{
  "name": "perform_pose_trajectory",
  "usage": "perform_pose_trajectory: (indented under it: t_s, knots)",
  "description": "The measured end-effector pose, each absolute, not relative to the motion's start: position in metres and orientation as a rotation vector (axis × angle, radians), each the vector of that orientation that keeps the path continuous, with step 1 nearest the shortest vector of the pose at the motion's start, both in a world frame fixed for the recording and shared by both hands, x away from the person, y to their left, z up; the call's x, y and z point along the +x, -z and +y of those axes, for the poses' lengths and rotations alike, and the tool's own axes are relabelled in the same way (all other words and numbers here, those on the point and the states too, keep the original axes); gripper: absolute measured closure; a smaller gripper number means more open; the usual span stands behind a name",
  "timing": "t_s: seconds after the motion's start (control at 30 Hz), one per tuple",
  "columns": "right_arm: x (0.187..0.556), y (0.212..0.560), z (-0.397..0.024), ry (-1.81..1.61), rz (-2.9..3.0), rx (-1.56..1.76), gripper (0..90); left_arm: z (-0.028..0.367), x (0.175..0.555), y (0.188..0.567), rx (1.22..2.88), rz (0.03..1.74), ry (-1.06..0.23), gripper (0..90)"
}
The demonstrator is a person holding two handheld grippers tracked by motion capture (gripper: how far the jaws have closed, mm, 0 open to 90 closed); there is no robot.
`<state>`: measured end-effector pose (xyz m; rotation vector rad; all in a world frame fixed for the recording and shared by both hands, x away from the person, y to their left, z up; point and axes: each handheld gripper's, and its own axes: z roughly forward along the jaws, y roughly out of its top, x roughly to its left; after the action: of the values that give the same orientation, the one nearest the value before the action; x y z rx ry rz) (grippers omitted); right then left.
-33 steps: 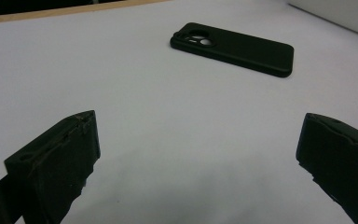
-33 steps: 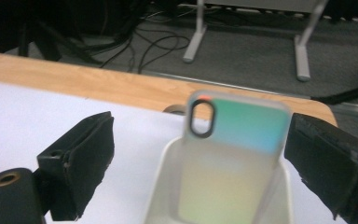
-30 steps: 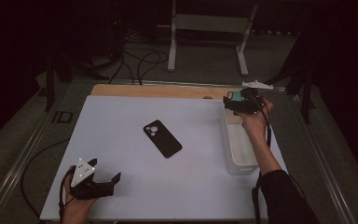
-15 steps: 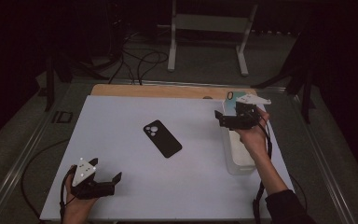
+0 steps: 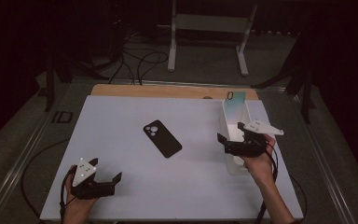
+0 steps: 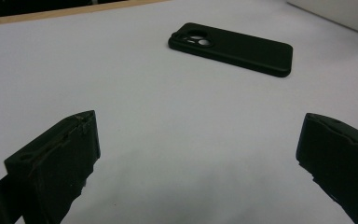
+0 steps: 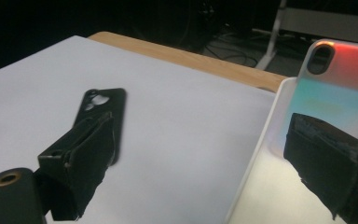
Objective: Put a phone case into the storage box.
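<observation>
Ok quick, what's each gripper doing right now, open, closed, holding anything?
Left gripper: open, holding nothing, low over the table near the front edge.
Right gripper: open, holding nothing, at the white bin.

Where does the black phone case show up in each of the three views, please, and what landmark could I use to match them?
High view: black phone case lies flat near the middle of the white table top.
Left gripper view: upper centre-right, ahead of the open jaws.
Right gripper view: left of centre, partly behind the left jaw.
Shared landmark: the wooden strip along the table's far edge, also in the left gripper view and the right gripper view.
</observation>
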<state>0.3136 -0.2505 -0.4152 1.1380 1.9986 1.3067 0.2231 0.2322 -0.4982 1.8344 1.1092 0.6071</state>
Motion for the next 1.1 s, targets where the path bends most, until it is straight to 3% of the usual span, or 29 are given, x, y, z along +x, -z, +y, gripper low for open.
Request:
perform_pose_trajectory:
  t_s: [0.57,1.1]
  knots:
    - [0.259,0.453,-0.265,-1.416,1.875,1.068,8.6,0.232,0.223,0.496,1.832,1.104,-0.62,0.0]
    - [0.236,0.47,-0.273,-1.446,1.876,1.082,8.6,0.232,0.224,0.489,1.819,1.079,-0.641,0.0]
